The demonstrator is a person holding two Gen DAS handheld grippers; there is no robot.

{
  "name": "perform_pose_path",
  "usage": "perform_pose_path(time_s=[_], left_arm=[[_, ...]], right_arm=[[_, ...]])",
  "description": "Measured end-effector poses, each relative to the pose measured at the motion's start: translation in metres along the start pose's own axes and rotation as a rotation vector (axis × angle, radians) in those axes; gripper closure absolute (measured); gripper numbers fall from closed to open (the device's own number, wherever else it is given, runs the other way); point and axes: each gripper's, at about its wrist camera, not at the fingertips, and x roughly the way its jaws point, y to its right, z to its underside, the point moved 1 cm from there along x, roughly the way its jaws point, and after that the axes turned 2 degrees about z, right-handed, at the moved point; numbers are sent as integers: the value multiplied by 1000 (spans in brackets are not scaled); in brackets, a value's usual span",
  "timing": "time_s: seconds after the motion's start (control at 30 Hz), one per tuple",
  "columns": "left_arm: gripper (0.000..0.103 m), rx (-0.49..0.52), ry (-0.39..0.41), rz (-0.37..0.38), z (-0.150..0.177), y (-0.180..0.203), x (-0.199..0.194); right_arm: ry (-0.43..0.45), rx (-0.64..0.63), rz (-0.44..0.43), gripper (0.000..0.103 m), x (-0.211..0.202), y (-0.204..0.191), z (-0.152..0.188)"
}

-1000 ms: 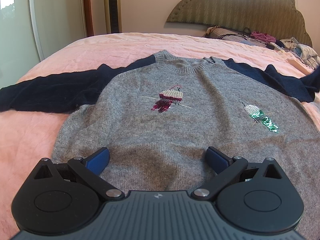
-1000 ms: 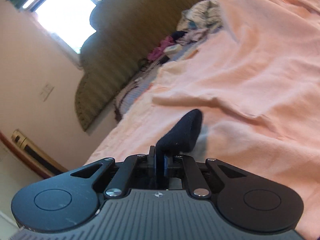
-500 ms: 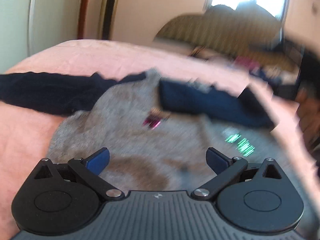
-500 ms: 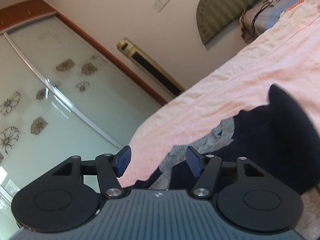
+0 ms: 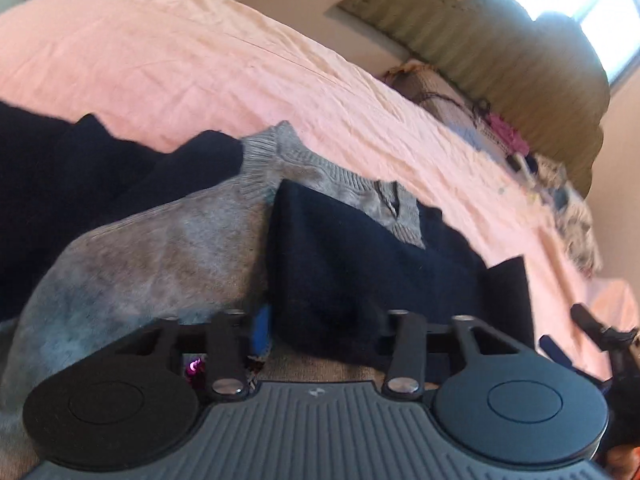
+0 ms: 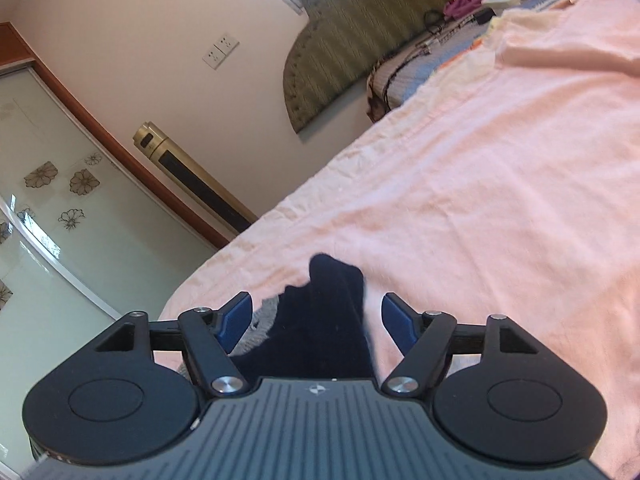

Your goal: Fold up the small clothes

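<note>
Over the pink bed, I'm holding my right gripper wide open around the navy sleeve, gripping nothing; my left gripper is half-hidden, so I cannot tell its jaws.

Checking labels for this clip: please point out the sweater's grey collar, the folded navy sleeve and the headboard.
Grey collar (image 5: 320,164), left wrist view, on the ribbed neckline.
Navy sleeve (image 5: 360,256), left wrist view, middle of the folded-over part.
Headboard (image 6: 360,28), right wrist view, on its striped face.

2 low wrist views, close over sweater, facing headboard.
</note>
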Motion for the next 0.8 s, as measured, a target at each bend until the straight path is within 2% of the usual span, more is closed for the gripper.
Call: perform_pose_path(time_s=[0.03, 0.1, 0.23, 0.3, 0.37, 0.47, 0.53, 0.63, 0.67, 0.7, 0.73, 0.77, 0.8], left_arm=[[97, 5, -3, -24, 1, 2, 1], [97, -9, 19, -27, -3, -1, -13], [97, -23, 88, -41, -2, -23, -57], [97, 25, 69, -107, 4, -33, -55], [97, 24, 41, -162, 10, -39, -48], [97, 49, 69, -169, 18, -38, -50], [96, 79, 70, -187, 18, -34, -49], [93, 69, 75, -153, 17, -41, -55], [90, 65, 83, -139, 18, -43, -59], [86, 66, 95, -132, 19, -46, -64], [82, 70, 103, -132, 20, -48, -66], [71, 77, 104, -130, 20, -51, -67], [64, 85, 96, -129, 19, -54, -66]], right_arm=[[-5, 0, -2, 22, 1, 2, 1], [-10, -1, -8, 21, 2, 3, 2], [-16, -21, -16, 20, 0, 1, -2], [-23, -49, -32, 11, -1, -3, -4], [-39, -76, -33, 7, 4, -8, -5], [-96, -94, -14, 7, 24, -16, -4], [-142, -110, 32, 12, 42, -21, -2], [-228, -159, 94, 20, 72, -25, 7], [-226, -195, 103, 26, 78, -28, 10], [-226, -257, 104, 50, 81, -34, 15], [-265, -298, 109, 74, 87, -38, 19], [-278, -307, 111, 88, 90, -39, 22], [-269, -328, 109, 89, 88, -41, 23]])
